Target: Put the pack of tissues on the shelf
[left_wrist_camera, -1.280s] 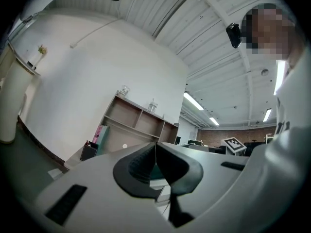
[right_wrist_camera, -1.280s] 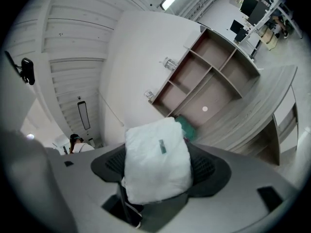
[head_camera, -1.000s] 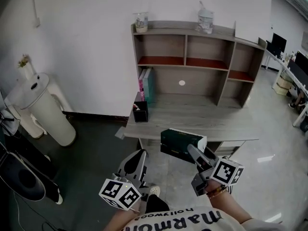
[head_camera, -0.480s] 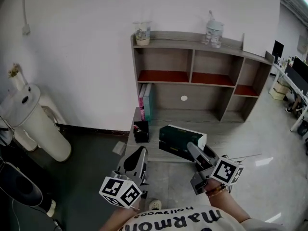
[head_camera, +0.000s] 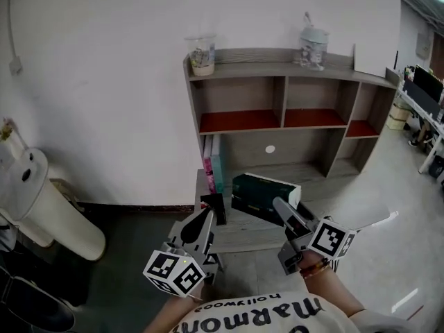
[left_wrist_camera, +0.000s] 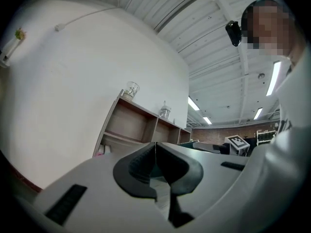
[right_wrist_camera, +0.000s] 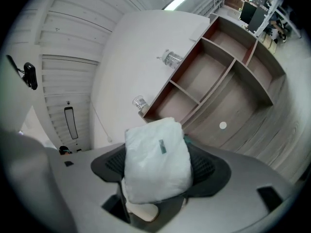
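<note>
The pack of tissues [head_camera: 262, 195] is dark green with a white end, and my right gripper [head_camera: 284, 210] is shut on it, holding it in the air just in front of the wooden shelf unit [head_camera: 291, 96]. In the right gripper view the pack's white end [right_wrist_camera: 156, 160] fills the space between the jaws, with the shelf [right_wrist_camera: 223, 76] ahead. My left gripper [head_camera: 201, 229] hangs low at the left, shut and empty; its jaws [left_wrist_camera: 155, 166] touch in the left gripper view.
Two glass jars [head_camera: 200, 54] [head_camera: 313, 43] stand on top of the shelf. Upright books [head_camera: 213, 164] and a small black holder [head_camera: 216, 207] occupy the desk's left side. A white cylindrical appliance [head_camera: 41, 200] stands at the far left. Red-lined upper compartments [head_camera: 239, 120] look empty.
The view has closed in on the shelf, which is now larger and nearer. My right gripper has carried the tissue pack forward over the desk. The left gripper keeps its place.
</note>
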